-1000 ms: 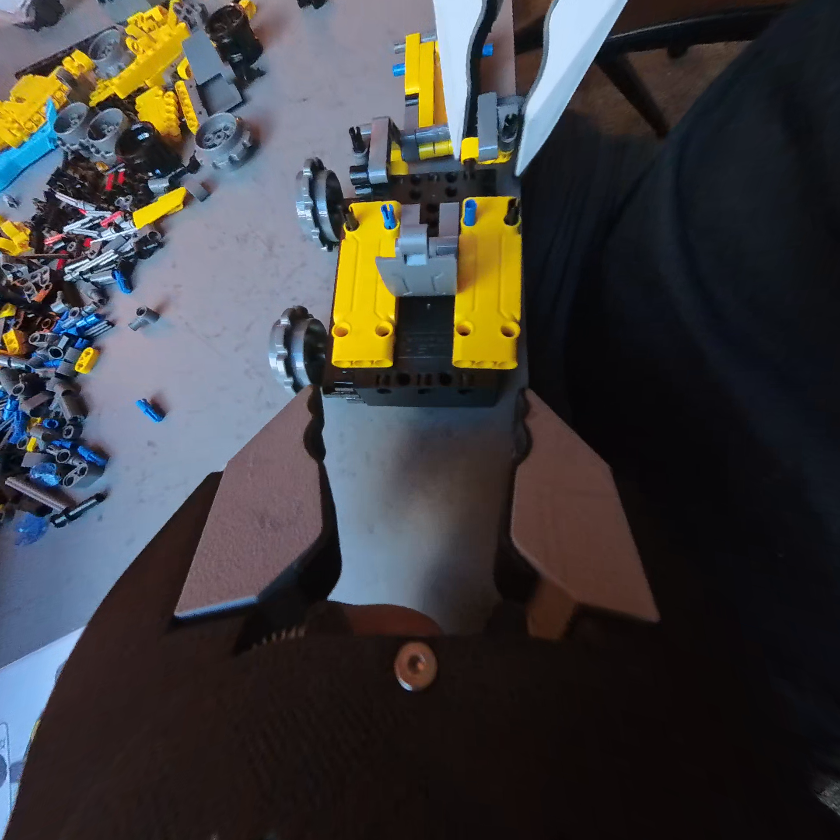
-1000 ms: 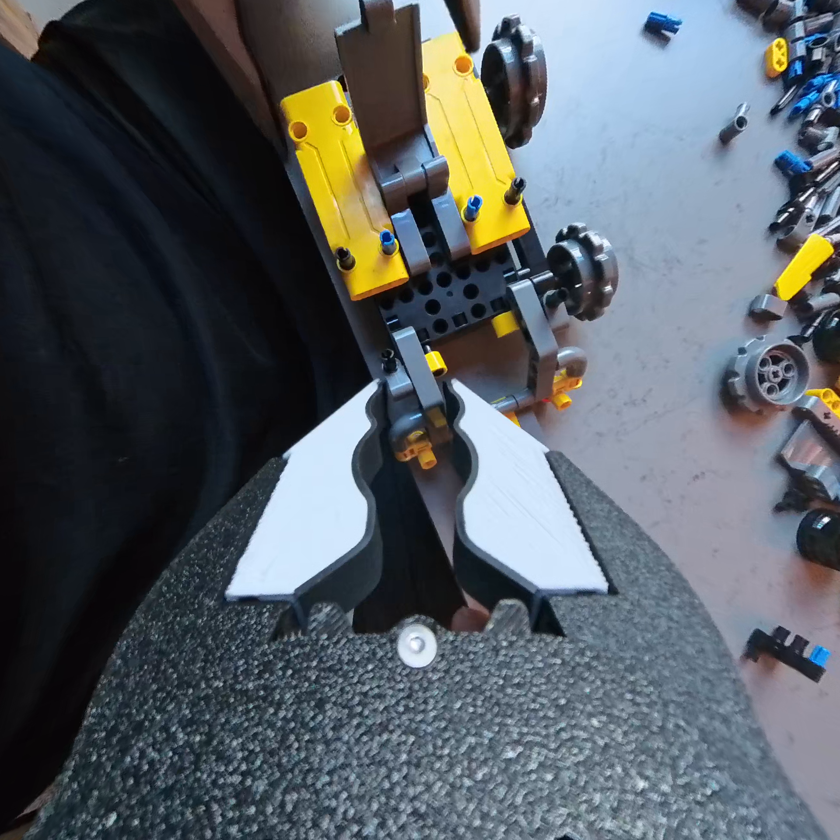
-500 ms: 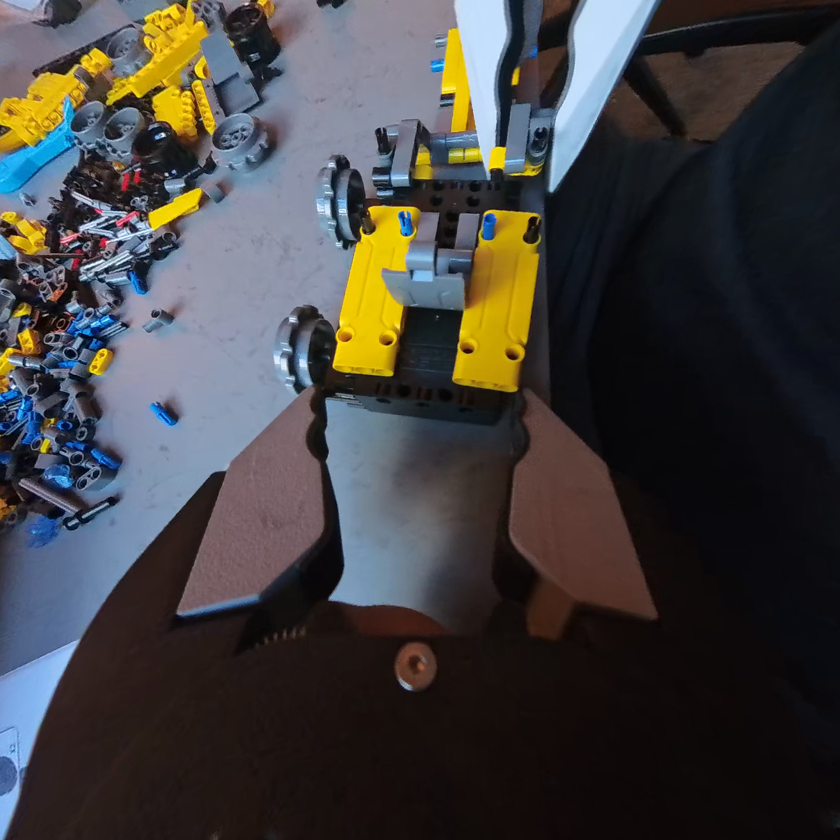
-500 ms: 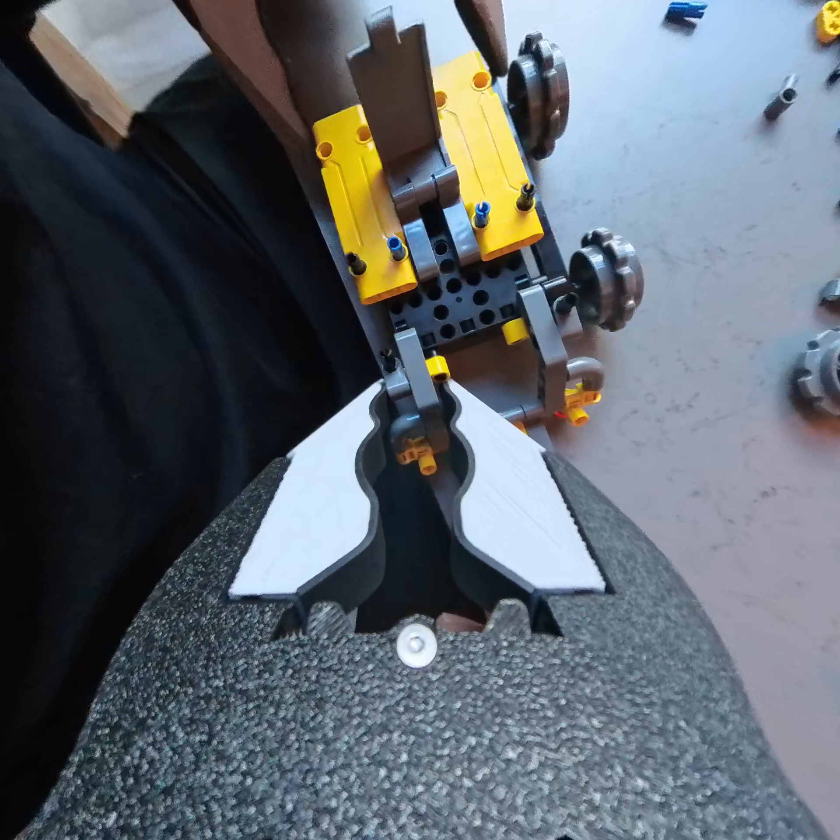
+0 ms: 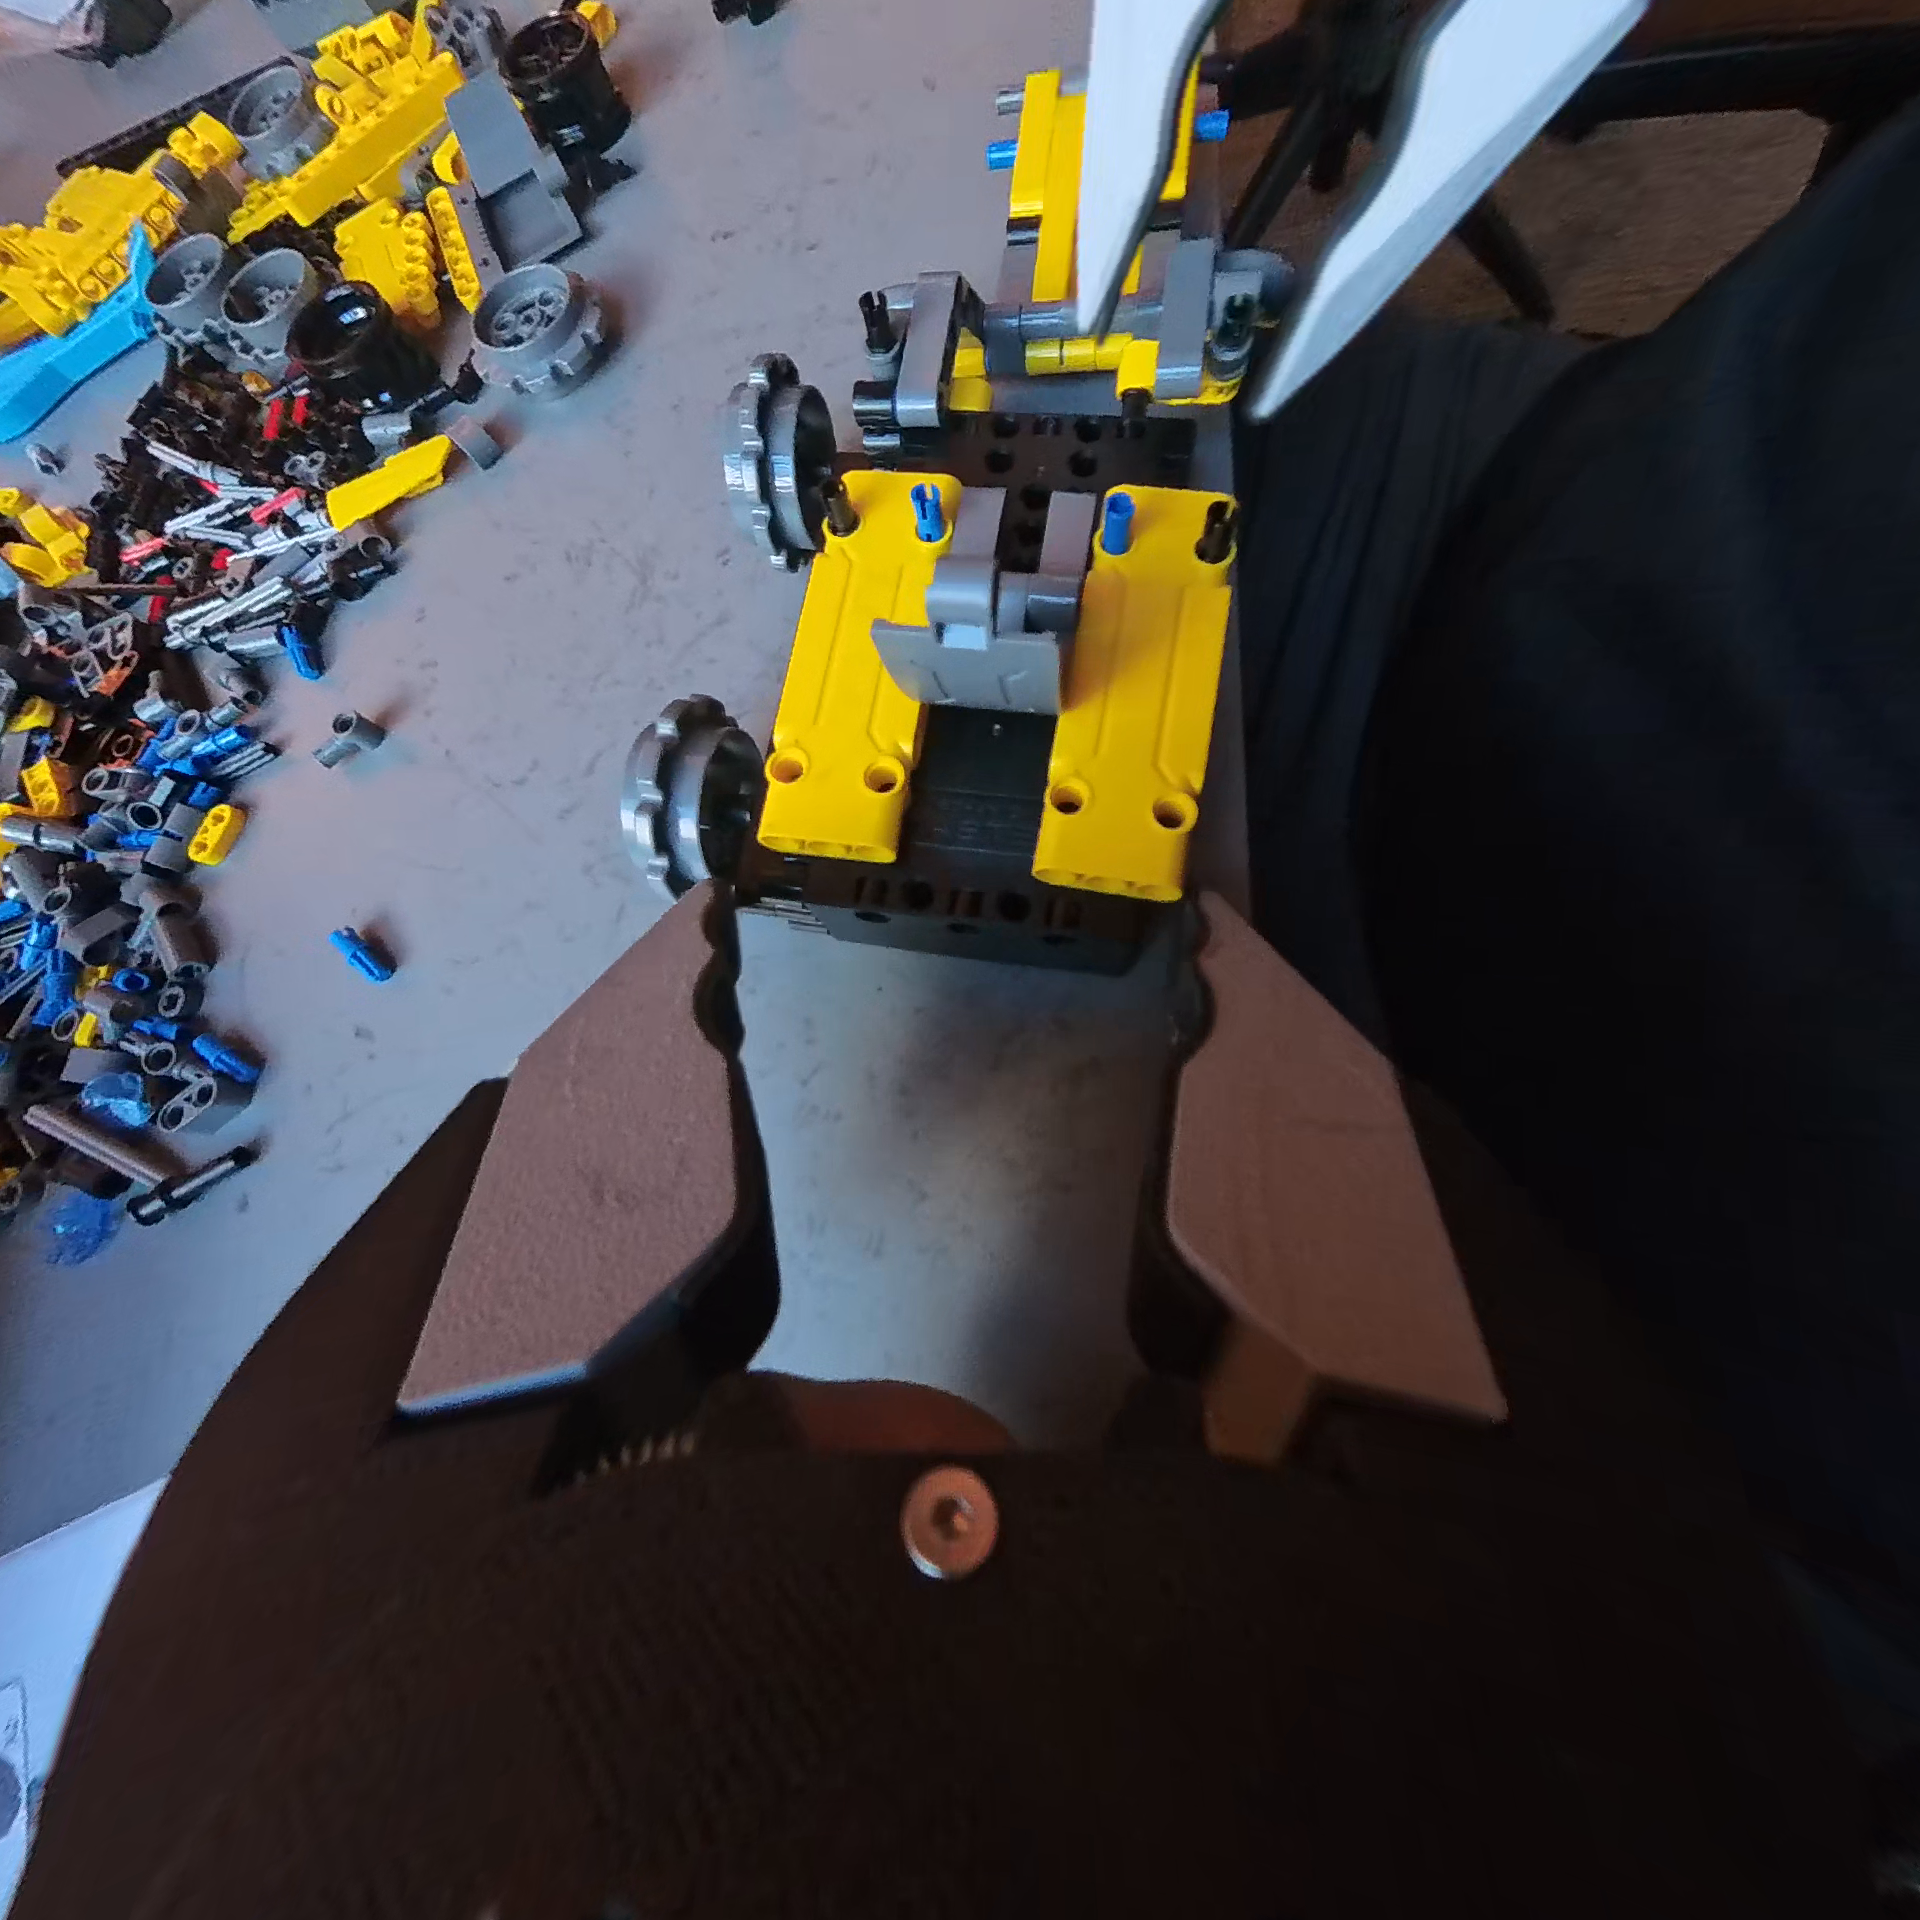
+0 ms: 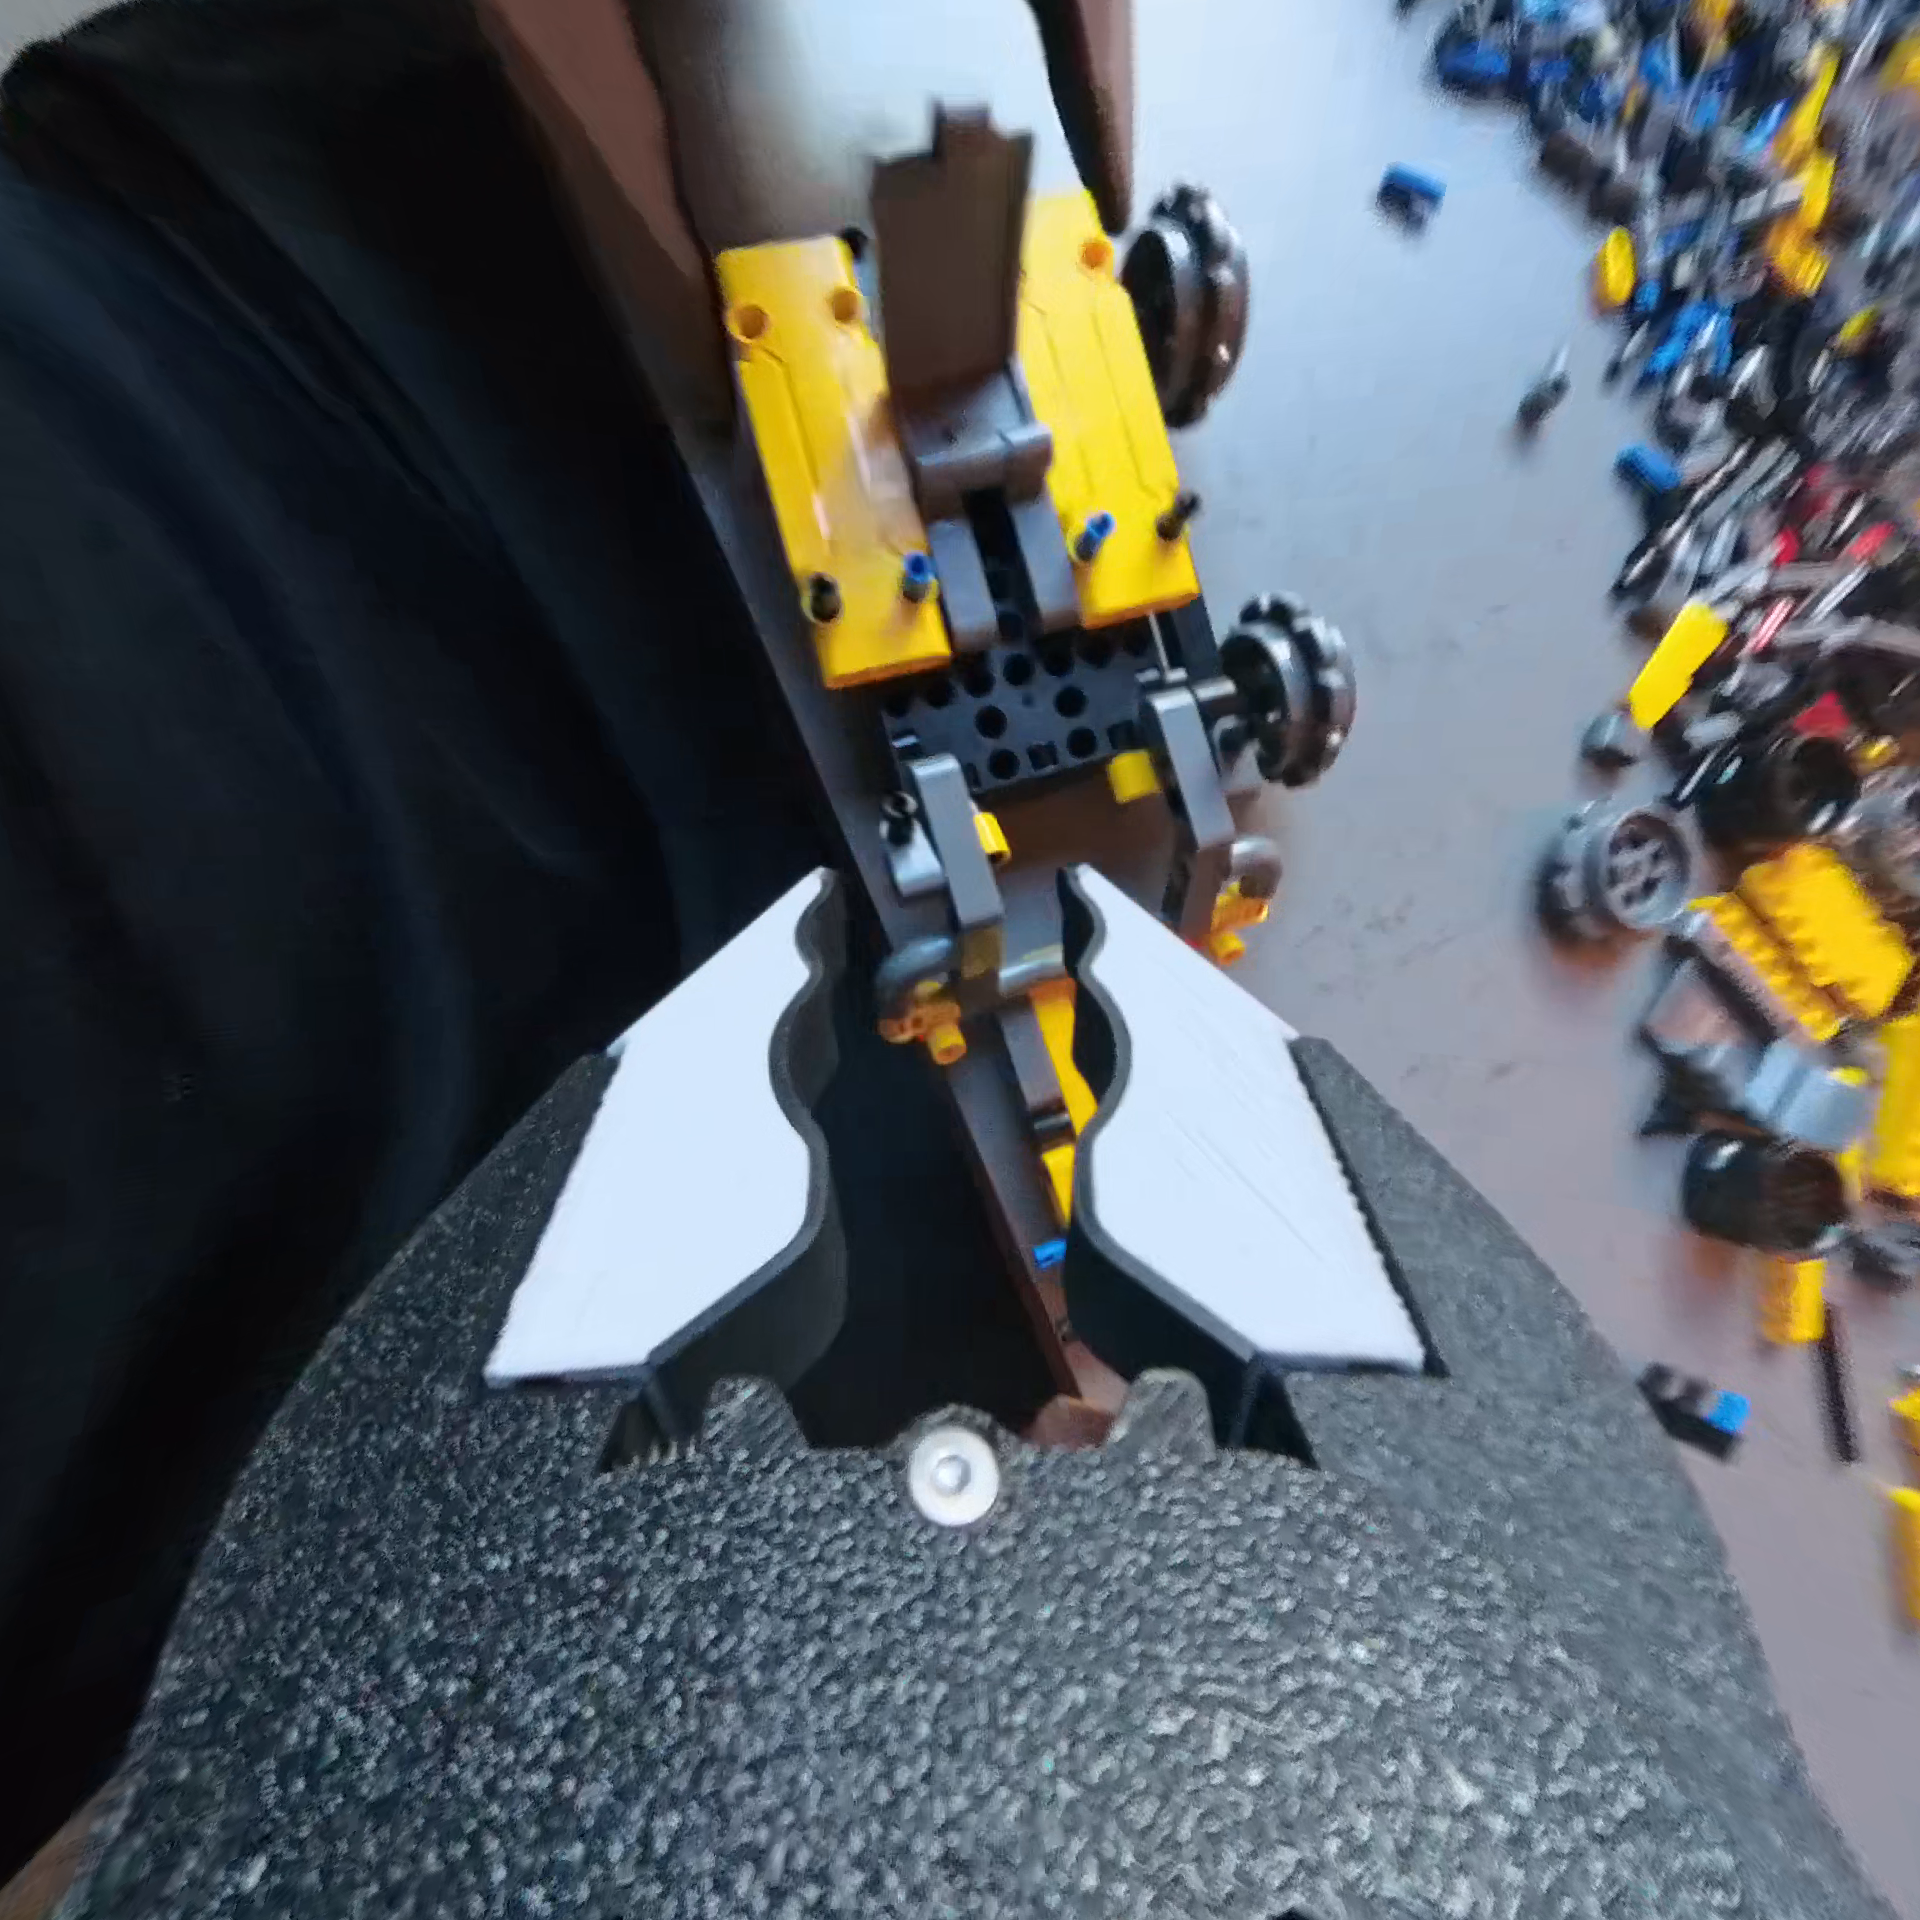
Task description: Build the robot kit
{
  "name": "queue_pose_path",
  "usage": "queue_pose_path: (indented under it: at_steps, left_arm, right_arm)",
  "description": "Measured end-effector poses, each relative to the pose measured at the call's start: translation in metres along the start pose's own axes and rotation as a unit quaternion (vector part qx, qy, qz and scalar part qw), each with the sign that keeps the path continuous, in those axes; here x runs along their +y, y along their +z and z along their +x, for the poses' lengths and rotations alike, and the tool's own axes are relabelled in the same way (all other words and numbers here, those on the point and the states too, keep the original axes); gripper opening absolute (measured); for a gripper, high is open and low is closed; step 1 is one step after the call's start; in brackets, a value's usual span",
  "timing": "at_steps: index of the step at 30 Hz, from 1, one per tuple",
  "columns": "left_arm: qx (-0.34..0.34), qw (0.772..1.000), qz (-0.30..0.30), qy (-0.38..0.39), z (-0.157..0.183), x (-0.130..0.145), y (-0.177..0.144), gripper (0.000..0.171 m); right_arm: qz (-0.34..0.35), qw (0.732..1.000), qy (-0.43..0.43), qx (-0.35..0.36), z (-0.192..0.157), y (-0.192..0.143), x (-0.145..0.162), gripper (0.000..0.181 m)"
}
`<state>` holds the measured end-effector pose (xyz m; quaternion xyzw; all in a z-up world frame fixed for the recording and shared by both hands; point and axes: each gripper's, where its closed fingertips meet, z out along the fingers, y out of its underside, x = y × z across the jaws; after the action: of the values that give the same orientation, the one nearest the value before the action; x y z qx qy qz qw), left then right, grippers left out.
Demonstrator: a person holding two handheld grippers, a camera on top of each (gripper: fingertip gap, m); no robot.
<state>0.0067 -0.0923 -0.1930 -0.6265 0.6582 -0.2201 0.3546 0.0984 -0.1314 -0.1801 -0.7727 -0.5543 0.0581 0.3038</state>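
Note:
A brick vehicle model (image 5: 852, 665) with yellow panels, a black core, a grey seat and two grey sprocket wheels (image 5: 691, 805) stands at the grey table's (image 5: 540, 582) edge. My left gripper (image 5: 956, 914) has brown fingers shut on the sides of the model's black rear block. The model also shows in the right wrist view (image 6: 821, 436), slightly blurred. My right gripper (image 6: 956, 894) has white fingers standing open on either side of a grey beam (image 6: 966, 862) at the model's front end. In the left wrist view the white fingers (image 5: 1122, 187) straddle that beam.
A pile of small loose brick parts (image 5: 156, 727) lies on the left of the table. A yellow part-built piece with grey wheels (image 5: 312, 208) lies behind it. A person in dark clothing (image 5: 1610, 831) is right beside the model. A white booklet corner (image 5: 42, 1621) lies at lower left. The left gripper's tips are roughly 11 cm from the right gripper's.
My right gripper's white fingers have spread apart and let go of the grey beam they pinched. The right view has swung and is blurred. The left grip is unchanged.

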Motion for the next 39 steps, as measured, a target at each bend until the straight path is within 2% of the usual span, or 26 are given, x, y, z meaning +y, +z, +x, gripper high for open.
queue_pose_path:
  at_steps: [3,6,10,12,14,17,20,23,25,26,28,31,36,39]
  left_arm:
    - [0.005,1.000,-0.001,0.001,0.000,-0.001,0.001,0.085]
    - [-0.008,1.000,0.015,0.002,-0.002,-0.005,-0.005,0.083]
    - [-0.035,0.999,0.018,0.002,-0.008,-0.008,-0.008,0.092]
    - [-0.058,0.998,0.005,0.032,-0.007,-0.009,-0.003,0.098]
    - [-0.087,0.993,0.011,0.075,-0.005,-0.014,-0.001,0.096]
    - [-0.139,0.982,0.025,0.126,-0.009,-0.022,0.000,0.089]
    - [-0.189,0.970,0.039,0.145,-0.021,-0.036,-0.003,0.081]
    - [-0.262,0.940,0.031,0.215,-0.038,-0.052,-0.005,0.078]
    - [-0.275,0.928,0.018,0.252,-0.043,-0.054,0.001,0.076]
    - [-0.273,0.928,0.024,0.252,-0.043,-0.056,0.005,0.073]
    - [-0.261,0.932,0.031,0.250,-0.043,-0.057,0.011,0.056]
    - [-0.287,0.917,0.017,0.275,-0.049,-0.060,0.016,0.034]
    - [-0.273,0.936,0.011,0.223,-0.055,-0.064,0.018,0.034]
    - [-0.245,0.952,0.018,0.184,-0.055,-0.067,0.014,0.033]
  right_arm:
    - [-0.038,0.994,-0.089,0.059,0.004,0.008,0.004,0.031]
    - [-0.055,0.982,-0.147,0.101,0.008,0.013,0.006,0.025]
    - [-0.044,0.977,-0.163,0.126,0.010,0.012,0.006,0.024]
    - [-0.036,0.977,-0.163,0.134,0.010,0.011,0.003,0.024]
    - [-0.022,0.980,-0.150,0.131,0.011,0.006,-0.003,0.024]
    - [-0.001,0.990,-0.105,0.093,0.014,-0.002,-0.009,0.024]
    - [0.029,0.998,-0.046,0.035,0.021,-0.011,-0.014,0.025]
    - [0.055,0.998,0.003,-0.033,0.027,-0.021,-0.021,0.024]
    - [0.074,0.995,0.025,-0.068,0.033,-0.028,-0.027,0.024]
    - [0.084,0.992,0.037,-0.087,0.036,-0.031,-0.030,0.024]
    - [0.099,0.987,0.060,-0.114,0.043,-0.035,-0.032,0.024]
    - [0.112,0.976,0.102,-0.153,0.053,-0.035,-0.029,0.024]
    - [0.124,0.961,0.149,-0.195,0.065,-0.038,-0.029,0.023]
    - [0.121,0.960,0.165,-0.193,0.076,-0.040,-0.034,0.023]
